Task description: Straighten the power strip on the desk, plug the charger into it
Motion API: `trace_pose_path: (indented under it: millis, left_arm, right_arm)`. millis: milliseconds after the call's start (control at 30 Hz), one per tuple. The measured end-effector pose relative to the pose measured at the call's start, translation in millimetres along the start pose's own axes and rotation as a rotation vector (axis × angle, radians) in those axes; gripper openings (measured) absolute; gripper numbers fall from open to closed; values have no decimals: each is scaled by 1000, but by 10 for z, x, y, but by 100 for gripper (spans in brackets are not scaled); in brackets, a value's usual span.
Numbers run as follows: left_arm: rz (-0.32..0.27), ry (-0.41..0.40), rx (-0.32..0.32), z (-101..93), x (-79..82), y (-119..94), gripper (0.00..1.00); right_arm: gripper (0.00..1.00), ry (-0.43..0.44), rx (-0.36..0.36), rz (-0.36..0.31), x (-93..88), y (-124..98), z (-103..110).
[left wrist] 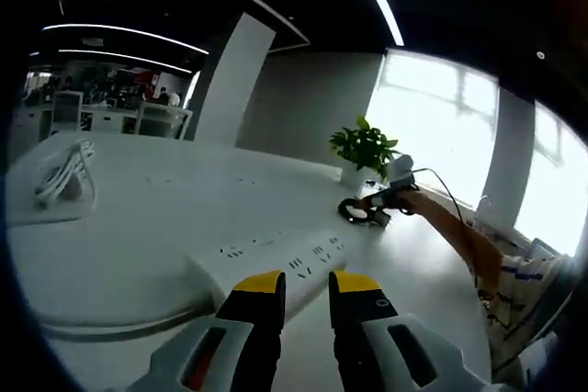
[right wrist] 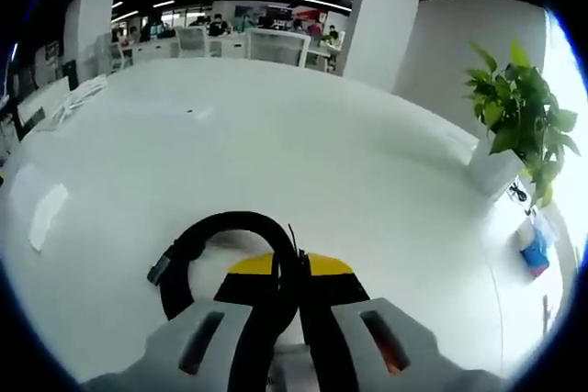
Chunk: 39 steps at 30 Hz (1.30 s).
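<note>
A white power strip point(left wrist: 271, 257) lies at an angle on the white desk point(left wrist: 165, 218). My left gripper point(left wrist: 308, 289) hangs over its near edge; the yellow-tipped jaws stand a little apart with nothing between them. In the left gripper view, my right gripper point(left wrist: 384, 197) sits far across the desk at the end of a person's arm point(left wrist: 459, 231), beside a black coil of cable point(left wrist: 354, 213). In the right gripper view, the right gripper point(right wrist: 289, 273) is shut on the charger's black cable loop point(right wrist: 216, 231), which runs down between the jaws. The charger's plug is hidden.
A potted green plant point(left wrist: 365, 147) point(right wrist: 514, 112) stands near the window side of the desk. A bundle of white cable point(left wrist: 64, 172) lies at the far left. A small blue and white object point(right wrist: 533, 250) rests by the plant. Office desks stand beyond.
</note>
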<state>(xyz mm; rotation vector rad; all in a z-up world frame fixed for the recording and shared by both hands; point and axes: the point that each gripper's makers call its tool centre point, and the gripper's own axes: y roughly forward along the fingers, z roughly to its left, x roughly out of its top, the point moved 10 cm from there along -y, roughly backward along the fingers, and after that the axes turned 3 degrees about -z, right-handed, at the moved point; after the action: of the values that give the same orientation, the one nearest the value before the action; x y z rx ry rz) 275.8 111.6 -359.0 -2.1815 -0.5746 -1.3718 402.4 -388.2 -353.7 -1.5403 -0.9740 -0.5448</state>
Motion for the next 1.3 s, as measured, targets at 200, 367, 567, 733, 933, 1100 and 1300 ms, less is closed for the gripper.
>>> trace_pose_path:
  millis: [200,367,567,733,933,1100,1300]
  left_arm:
    - [0,3,1,6,5,-1,20]
    - [-2,5,-5,-2,9,-2,20]
    - [-4,8,-14,-16,22,-3,20]
    - [-5,8,-14,-12,32,-7,20]
    - [-3,14,-27,-43,25,-4,20]
    - [0,17,-24,-42,22,-2,20]
    - [-3,18,-25,-47,23,-6,20]
  right_arm:
    - [8,62,69,-80,12,-145,76]
    - [8,151,139,-148,9,-267,108]
    - [7,258,225,-226,-20,-377,119]
    - [7,254,221,-245,-20,-446,166]
    - [7,251,243,-298,18,-513,253]
    - [7,249,265,-320,41,-509,321]
    - [7,328,328,-364,50,-507,381]
